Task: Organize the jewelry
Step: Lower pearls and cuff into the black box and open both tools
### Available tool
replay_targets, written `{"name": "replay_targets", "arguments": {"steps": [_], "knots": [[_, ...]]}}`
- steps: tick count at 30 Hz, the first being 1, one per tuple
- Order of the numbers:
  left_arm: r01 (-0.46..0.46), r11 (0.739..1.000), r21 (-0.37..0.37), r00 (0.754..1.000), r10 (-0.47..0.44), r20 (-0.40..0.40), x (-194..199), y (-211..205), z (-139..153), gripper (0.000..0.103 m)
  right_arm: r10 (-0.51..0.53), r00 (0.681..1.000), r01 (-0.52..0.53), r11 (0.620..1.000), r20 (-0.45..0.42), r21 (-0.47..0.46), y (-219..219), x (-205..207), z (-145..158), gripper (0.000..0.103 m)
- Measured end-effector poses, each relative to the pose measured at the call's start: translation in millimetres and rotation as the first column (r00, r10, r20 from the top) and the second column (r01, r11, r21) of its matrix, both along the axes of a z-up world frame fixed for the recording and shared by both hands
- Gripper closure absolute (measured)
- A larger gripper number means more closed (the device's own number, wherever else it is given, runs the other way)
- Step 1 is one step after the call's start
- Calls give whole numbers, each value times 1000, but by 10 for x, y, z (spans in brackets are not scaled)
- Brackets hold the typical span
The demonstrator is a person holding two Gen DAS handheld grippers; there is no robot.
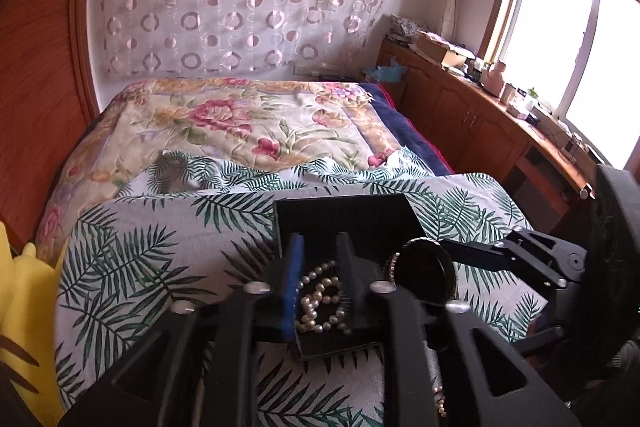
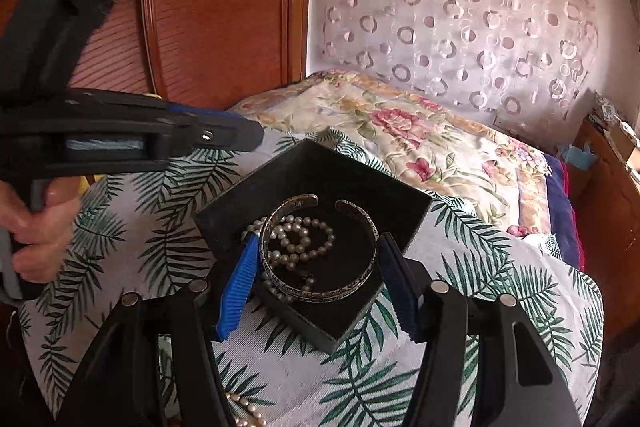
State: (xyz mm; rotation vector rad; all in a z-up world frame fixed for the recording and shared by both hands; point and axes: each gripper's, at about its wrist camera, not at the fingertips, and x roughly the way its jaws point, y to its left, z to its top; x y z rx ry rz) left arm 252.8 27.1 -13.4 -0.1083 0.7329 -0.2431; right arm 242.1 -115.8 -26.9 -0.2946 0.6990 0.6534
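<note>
A black open box sits on the palm-leaf cloth; it also shows in the left wrist view. Inside lie a pearl necklace and a silver cuff bracelet. My right gripper is open, its fingers on either side of the bracelet over the box's near corner. My left gripper is open just above the box with pearls between its fingers, not gripped. In the right wrist view the left gripper hovers at the box's left. The bracelet appears at the right in the left wrist view.
More pearls lie on the cloth near the front edge. A floral quilt covers the bed behind. A wooden wardrobe stands left, low cabinets under a window right. A yellow object is at the far left.
</note>
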Motion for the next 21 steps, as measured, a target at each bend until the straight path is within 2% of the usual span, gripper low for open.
{"name": "replay_targets", "arguments": {"steps": [3,5,10,13,17,21], "knots": [[-18,1000,17,1000,18,24,-70,49,31,63,6,1000,-7,1000,-16,-14,74,61,-41,40],[-40,999,31,998,39,42,-152,119,29,44,8,1000,-9,1000,-24,-22,118,108,-57,40],[-69,995,70,993,62,104,-356,247,3,17,2,999,-3,1000,-38,-9,155,156,-80,40],[-68,994,81,992,59,108,-450,322,-60,12,2,999,-1,1000,-41,5,136,161,-52,38],[-70,996,57,995,65,78,-522,430,-148,11,-5,1000,5,1000,-31,9,97,115,10,37],[-56,998,41,997,54,54,-675,444,-249,11,-19,1000,20,999,-18,42,-89,-122,119,37]]}}
